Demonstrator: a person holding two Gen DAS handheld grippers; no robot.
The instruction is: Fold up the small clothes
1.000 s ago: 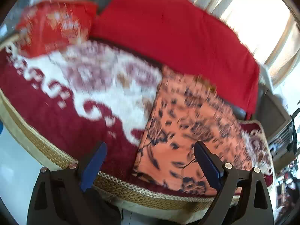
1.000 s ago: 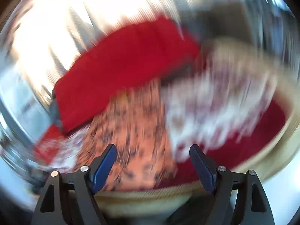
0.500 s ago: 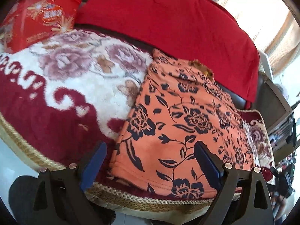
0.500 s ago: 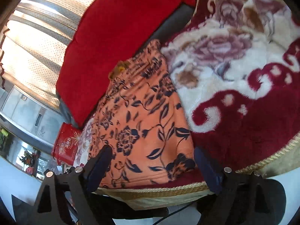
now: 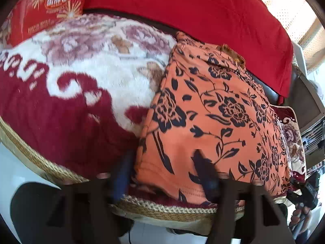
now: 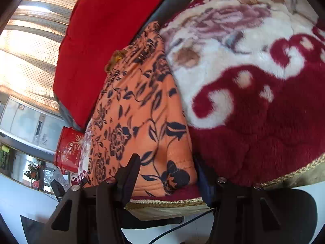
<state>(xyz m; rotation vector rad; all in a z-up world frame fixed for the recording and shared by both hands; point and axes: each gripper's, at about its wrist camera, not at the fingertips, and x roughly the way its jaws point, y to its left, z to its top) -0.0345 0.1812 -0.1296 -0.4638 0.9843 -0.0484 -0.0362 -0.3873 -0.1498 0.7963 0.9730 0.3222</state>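
Observation:
An orange garment with a dark flower print (image 5: 213, 118) lies flat on a red and white floral blanket (image 5: 71, 85); it also shows in the right wrist view (image 6: 142, 126). My left gripper (image 5: 166, 172) is open, its fingers straddling the garment's near left corner at the hem. My right gripper (image 6: 166, 172) is open, its fingers straddling the garment's near right corner. Neither is shut on the cloth.
A red cushion (image 5: 193, 14) lies behind the garment. A red printed bag (image 5: 44, 6) stands at the far left. The blanket's braided edge (image 5: 162, 207) runs just under the fingers, with white floor (image 5: 12, 172) below. A red tin (image 6: 68, 150) stands beyond the garment.
Both grippers have moved forward and down to the garment's near hem. Their fingers have narrowed and now straddle the two near corners.

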